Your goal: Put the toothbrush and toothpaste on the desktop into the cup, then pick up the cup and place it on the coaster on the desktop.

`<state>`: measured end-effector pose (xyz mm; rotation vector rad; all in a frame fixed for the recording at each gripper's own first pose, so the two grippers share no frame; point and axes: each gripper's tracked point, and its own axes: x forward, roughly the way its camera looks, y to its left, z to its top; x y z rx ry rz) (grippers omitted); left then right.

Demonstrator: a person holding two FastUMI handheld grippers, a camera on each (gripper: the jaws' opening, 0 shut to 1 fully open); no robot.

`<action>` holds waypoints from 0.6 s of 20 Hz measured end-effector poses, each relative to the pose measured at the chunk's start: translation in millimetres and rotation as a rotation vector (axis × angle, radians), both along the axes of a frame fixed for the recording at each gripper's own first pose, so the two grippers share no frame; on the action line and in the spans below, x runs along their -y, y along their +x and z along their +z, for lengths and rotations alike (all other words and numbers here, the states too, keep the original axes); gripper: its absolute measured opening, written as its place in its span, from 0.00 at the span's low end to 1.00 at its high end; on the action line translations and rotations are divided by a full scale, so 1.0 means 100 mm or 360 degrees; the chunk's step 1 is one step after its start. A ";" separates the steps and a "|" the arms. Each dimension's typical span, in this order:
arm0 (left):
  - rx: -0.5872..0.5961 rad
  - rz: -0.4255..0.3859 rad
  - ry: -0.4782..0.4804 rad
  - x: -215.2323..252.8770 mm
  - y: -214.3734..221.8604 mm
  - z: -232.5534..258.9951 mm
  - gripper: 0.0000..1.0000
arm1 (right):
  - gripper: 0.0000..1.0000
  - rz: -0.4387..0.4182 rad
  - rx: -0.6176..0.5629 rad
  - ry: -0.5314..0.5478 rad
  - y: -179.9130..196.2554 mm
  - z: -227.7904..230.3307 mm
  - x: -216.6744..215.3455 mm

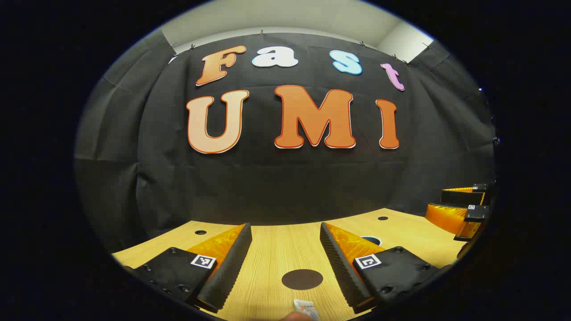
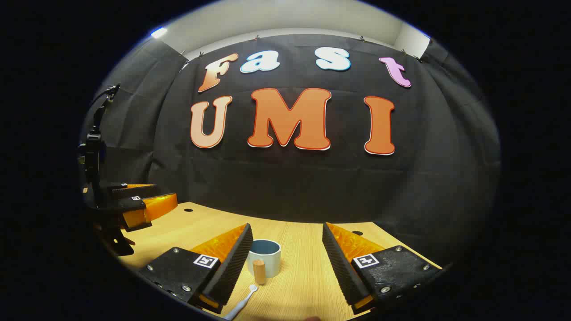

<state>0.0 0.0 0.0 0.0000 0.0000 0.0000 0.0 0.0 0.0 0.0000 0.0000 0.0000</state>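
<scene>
In the left gripper view my left gripper [image 1: 285, 227] is open above the wooden desktop [image 1: 272, 249], nothing between its fingers. A dark round coaster [image 1: 301, 279] lies between them, and the end of a white toothpaste tube [image 1: 306, 307] pokes in at the bottom edge. The cup's rim [image 1: 373, 240] peeks out behind the right finger. In the right gripper view my right gripper [image 2: 286, 226] is open and empty. A pale blue cup [image 2: 266, 258] with a wooden handle [image 2: 258, 271] stands upright by its left finger, and a white toothbrush [image 2: 243, 304] lies in front of the cup.
The right gripper [image 1: 461, 209] hangs at the far right of the left gripper view; the left gripper [image 2: 142, 206] sits at the left of the right gripper view. Small holes [image 1: 200, 232] dot the desktop. The black cloth wall closes off the back.
</scene>
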 end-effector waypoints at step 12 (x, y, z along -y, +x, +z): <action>0.0010 0.0027 0.0036 -0.01 -0.03 0.01 0.97 | 0.94 -0.0001 0.0011 -0.0007 -0.02 0.01 0.03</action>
